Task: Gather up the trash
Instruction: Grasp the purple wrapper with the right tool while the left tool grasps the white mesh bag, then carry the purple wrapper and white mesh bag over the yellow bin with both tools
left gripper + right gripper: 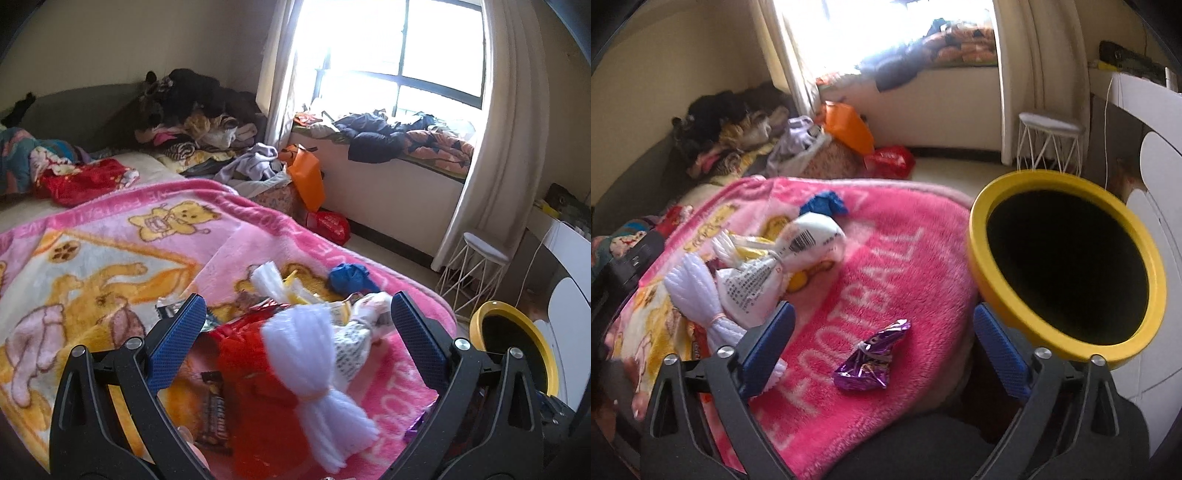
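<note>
A heap of trash lies on the pink cartoon blanket [110, 236]. My left gripper [297, 306] hovers open over a red wrapper [251, 373], a tied white plastic bundle [317, 365], a printed white packet [352, 350] and a dark chocolate bar wrapper [216, 413]; its pads touch none of them. My right gripper [884, 310] is open above a crumpled purple wrapper [871, 360], which lies between its fingers untouched. Just right of it stands the yellow-rimmed bin [990, 273] with a black inside. A blue crumpled scrap [823, 203] lies farther back.
The blanket [886, 258] ends at a rounded bed corner beside the bin. Beyond are an orange bag [306, 173], a red bag [330, 225] on the floor, a white wire stool [480, 258], clothes piled on the bed and window seat, and white furniture [1152, 177] at the right.
</note>
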Demonstrator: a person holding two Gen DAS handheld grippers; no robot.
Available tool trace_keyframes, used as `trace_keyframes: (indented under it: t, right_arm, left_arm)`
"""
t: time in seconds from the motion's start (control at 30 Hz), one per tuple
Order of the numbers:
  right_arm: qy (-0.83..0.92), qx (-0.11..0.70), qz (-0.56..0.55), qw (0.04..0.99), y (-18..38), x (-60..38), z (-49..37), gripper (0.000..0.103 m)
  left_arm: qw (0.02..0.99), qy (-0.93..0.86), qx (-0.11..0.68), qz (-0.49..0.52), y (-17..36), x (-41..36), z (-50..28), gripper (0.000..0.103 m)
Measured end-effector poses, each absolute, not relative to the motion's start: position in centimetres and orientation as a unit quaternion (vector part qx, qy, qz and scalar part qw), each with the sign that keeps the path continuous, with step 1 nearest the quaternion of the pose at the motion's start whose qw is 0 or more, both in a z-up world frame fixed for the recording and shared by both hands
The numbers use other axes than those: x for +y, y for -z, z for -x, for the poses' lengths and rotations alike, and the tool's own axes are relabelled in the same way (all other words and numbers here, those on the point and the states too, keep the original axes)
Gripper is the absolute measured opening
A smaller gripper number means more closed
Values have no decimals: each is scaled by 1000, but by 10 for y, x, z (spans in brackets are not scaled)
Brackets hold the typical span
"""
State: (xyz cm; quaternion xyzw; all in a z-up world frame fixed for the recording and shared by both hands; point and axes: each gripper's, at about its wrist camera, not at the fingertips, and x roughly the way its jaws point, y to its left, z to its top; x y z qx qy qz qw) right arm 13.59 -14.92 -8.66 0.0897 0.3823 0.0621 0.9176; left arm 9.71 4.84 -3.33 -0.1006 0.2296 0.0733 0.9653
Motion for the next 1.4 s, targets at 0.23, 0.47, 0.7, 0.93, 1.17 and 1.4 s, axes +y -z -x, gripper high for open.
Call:
trace_keyframes:
  t: [0.23, 0.47, 0.7, 0.93, 1.17, 1.4]
  right_arm:
    - [-37, 471, -137, 871, 119, -140, -170, 58]
    - [-80, 489, -161, 853, 128, -134, -172, 26]
    - [-142, 398, -135, 896, 88, -131, -155, 24]
    - [-169, 342, -126, 916, 64, -150, -144, 24]
    - [-166, 298, -142, 929, 43, -176, -141, 24]
    - [-135, 264, -136, 945, 28, -207, -138, 24]
  left_arm:
    - [953, -61, 264, 138, 53, 74, -106, 91]
    - [944, -29, 284, 162, 62, 73, -114, 52]
    - [945, -7, 286, 157, 55, 60, -115, 11]
    - [954, 20, 259, 147, 32, 44, -106, 10]
    - [961, 41, 238, 136, 13, 18, -104, 10]
    - [961, 61, 232, 135, 5, -6, -106, 10]
